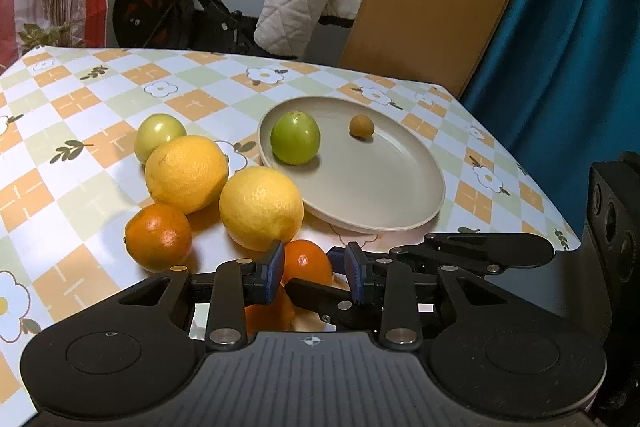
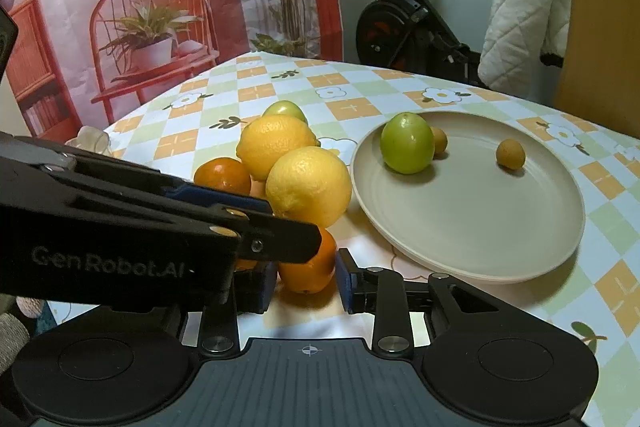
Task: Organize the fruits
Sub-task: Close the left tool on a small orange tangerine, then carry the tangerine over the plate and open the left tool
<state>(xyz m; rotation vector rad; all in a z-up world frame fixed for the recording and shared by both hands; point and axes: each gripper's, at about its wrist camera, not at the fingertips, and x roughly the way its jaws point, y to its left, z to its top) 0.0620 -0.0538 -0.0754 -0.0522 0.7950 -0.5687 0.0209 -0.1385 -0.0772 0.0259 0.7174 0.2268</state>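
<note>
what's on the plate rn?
On the beige plate: one green fruit and two small brown fruits, one in the open, one partly hidden behind the green fruit. In the left wrist view that second one is fully covered.

In the right wrist view the left claw's arm (image 2: 160, 227) covers the near orange's (image 2: 316, 267) left side and the far orange's (image 2: 222, 174) lower half (both beside the front lemon (image 2: 308, 187)); behind the plate's green fruit (image 2: 407, 143), a small brown fruit (image 2: 439, 139) half shows.

Both tongs are black plastic with blue pads (image 1: 276, 269), silver rivets and a ribbed grey base; the left tongs (image 2: 132, 227) carry grey "GenRobot.AI" lettering.
</note>
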